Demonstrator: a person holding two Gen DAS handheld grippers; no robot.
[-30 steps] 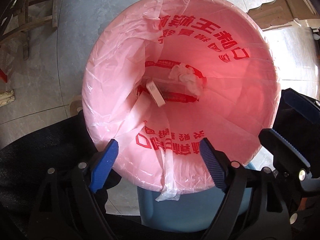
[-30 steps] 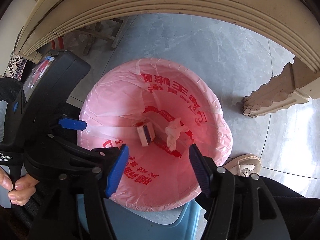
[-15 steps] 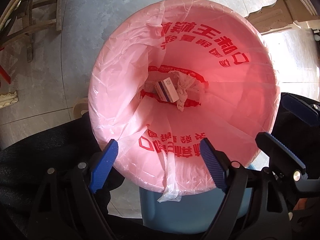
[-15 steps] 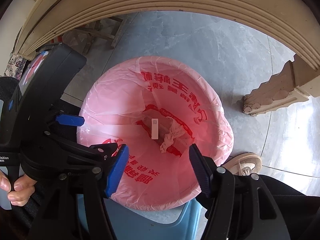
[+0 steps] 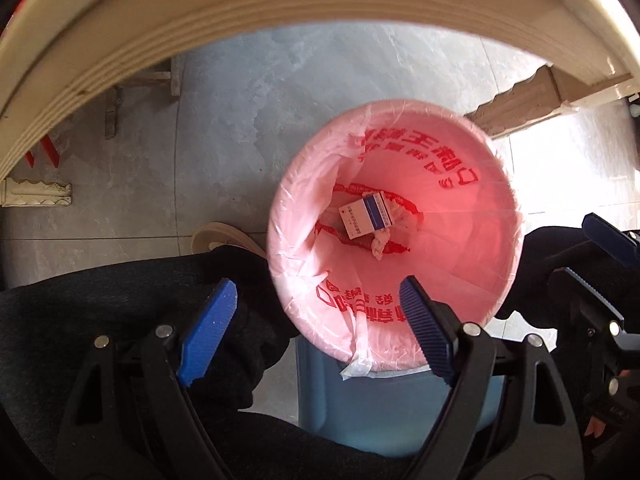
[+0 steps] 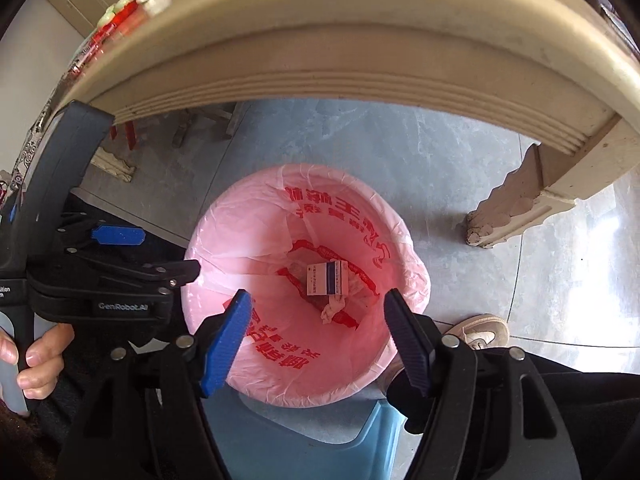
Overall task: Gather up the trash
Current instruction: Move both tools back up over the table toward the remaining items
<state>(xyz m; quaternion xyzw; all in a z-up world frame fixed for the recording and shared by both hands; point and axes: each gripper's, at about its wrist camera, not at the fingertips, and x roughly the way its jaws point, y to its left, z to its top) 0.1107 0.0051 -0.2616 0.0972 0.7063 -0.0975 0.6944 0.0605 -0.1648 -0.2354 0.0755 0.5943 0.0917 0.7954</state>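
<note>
Two sets of tongs hang over the pink plastic-lined bin (image 5: pixel 394 236): our left tongs (image 5: pixel 316 328) stand apart with nothing between them, and our right tongs (image 6: pixel 318 334), whose jaws have just been widening, are also apart and empty. At the bin's bottom a small white-and-blue cardboard box (image 5: pixel 366 216) lies on crumpled white tissue (image 5: pixel 380 242). Above curves the cream tabletop edge (image 6: pixel 340 68).

Bright daylight glares off the floor (image 5: pixel 568 168) at right; fisheye bends and darkens edges.
</note>
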